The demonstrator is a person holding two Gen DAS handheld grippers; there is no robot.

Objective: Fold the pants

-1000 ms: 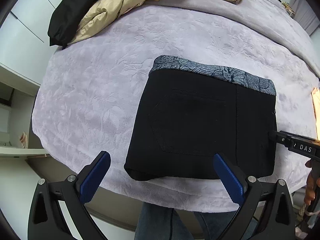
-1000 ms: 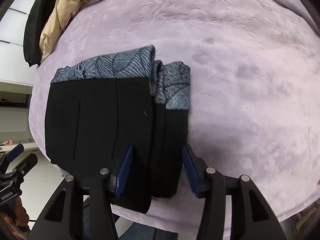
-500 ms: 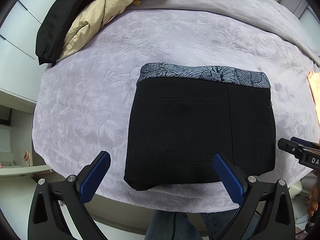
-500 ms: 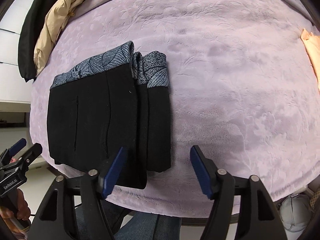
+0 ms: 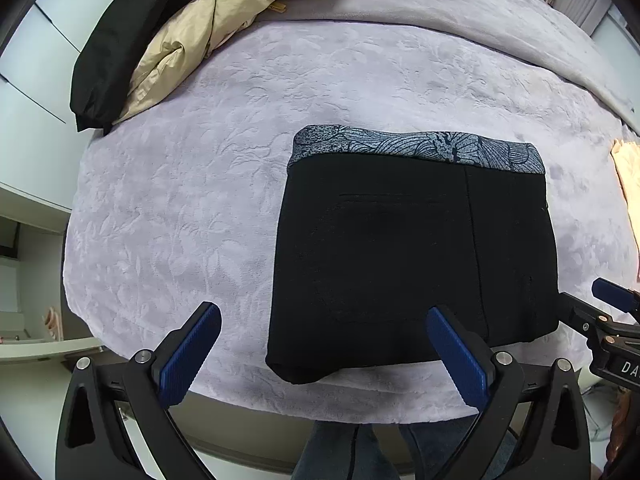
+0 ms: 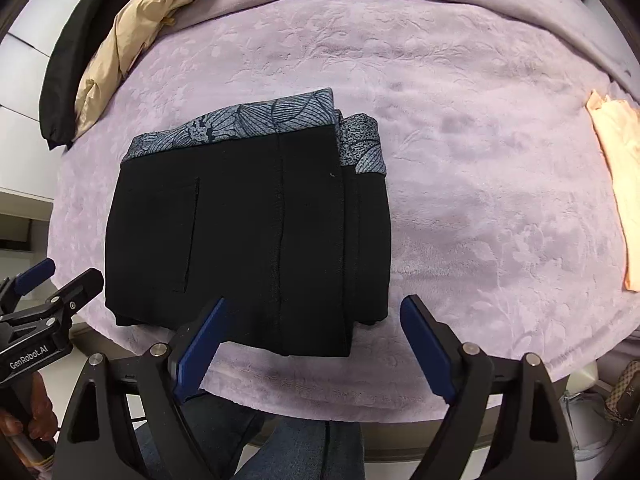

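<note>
The black pants (image 5: 412,256) with a grey leaf-patterned waistband lie folded into a compact rectangle near the front edge of the lilac bed cover (image 5: 192,184). In the right wrist view the pants (image 6: 248,240) show stacked layers at their right side. My left gripper (image 5: 324,356) is open and empty, held back from the pants' front left corner. My right gripper (image 6: 316,344) is open and empty, just in front of the pants' right front corner. Each gripper shows at the edge of the other's view.
A beige jacket (image 5: 208,28) and a black garment (image 5: 120,40) are piled at the back left of the bed. A peach cloth (image 6: 616,184) lies at the right edge. The bed's front edge runs just under the grippers; the person's jeans-clad legs (image 6: 304,452) stand below.
My right gripper has opened wide and let go of the pants' folded edge, and has drawn back. My left gripper has also pulled back slightly, still open.
</note>
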